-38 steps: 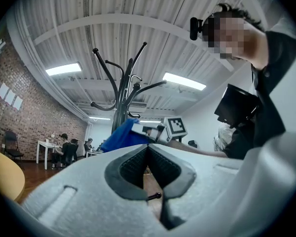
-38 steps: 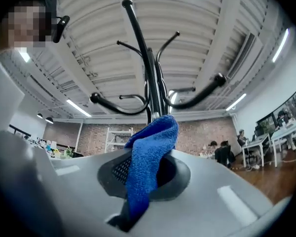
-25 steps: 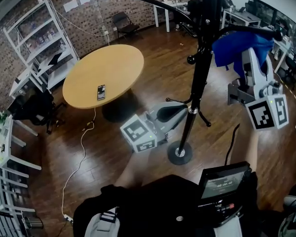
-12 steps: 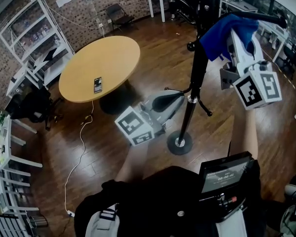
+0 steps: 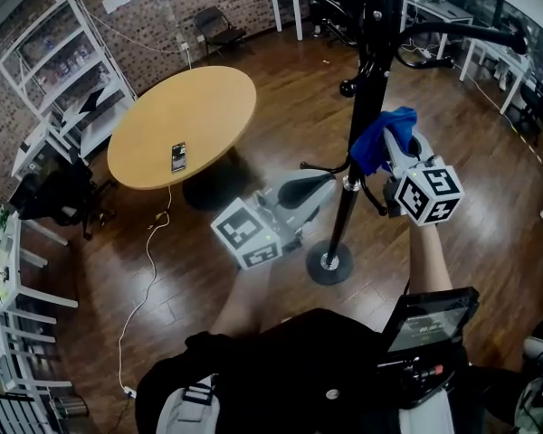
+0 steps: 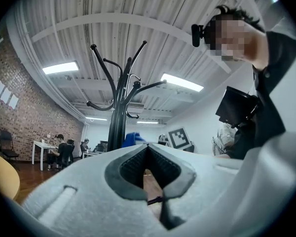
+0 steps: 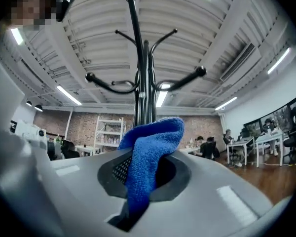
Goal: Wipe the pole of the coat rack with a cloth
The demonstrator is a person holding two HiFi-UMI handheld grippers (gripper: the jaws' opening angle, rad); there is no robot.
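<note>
The black coat rack pole [image 5: 366,107] rises from a round base [image 5: 329,266] on the wood floor. My right gripper [image 5: 392,149] is shut on a blue cloth [image 5: 378,140] and holds it against the pole's right side, just above the low hooks. The right gripper view shows the cloth [image 7: 149,149] bunched in the jaws, with the pole [image 7: 144,78] straight behind. My left gripper [image 5: 319,183] is lower, left of the pole, shut and holding nothing. In the left gripper view, the rack [image 6: 119,107] stands ahead beyond the gripper [image 6: 148,151], and a bit of the cloth [image 6: 133,138] shows.
A round wooden table [image 5: 195,107] with a phone [image 5: 177,155] stands to the left, and a white cable [image 5: 150,265] trails on the floor. White shelving [image 5: 68,66] lines the brick wall. Desks, chairs and seated people are at the back. The rack's hook arms [image 5: 462,34] stick out overhead.
My right gripper has come down the pole with the blue cloth, from up by the hook arms to just above the low hooks. The left gripper has stayed put.
</note>
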